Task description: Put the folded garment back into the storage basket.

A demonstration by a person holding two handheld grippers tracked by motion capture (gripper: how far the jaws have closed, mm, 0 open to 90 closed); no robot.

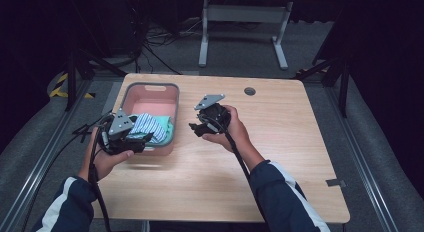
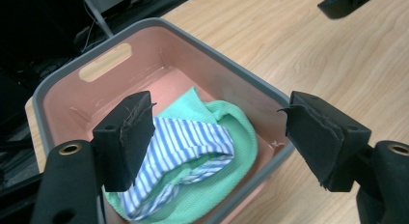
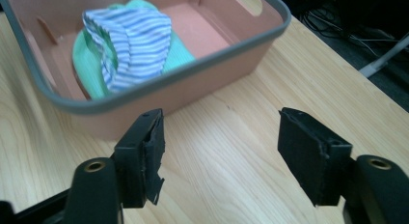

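Fingers (image 2: 126, 137) of the left gripper (image 1: 131, 142) stand spread and released, with nothing pressed between them; they hover just above the near end of the pink basket (image 2: 159, 28), its near wall passing under the gap. Past them, inside the basket, lies the striped cloth (image 2: 185, 142), bunched on top of the green cloth (image 2: 231, 122), both resting on the basket floor at its near end. That heap, settled low and touched by no pad, suggests the cloths have been let go there on purpose.

Across the bare tabletop (image 3: 226, 137), the right gripper (image 1: 200, 128) also has its fingers (image 3: 144, 151) released and empty, hanging over the wood just beside the basket's side wall. From there the striped cloth sits beyond the grey rim, apart from the pads. Farther off, the basket's far end with its slotted handle is bare.
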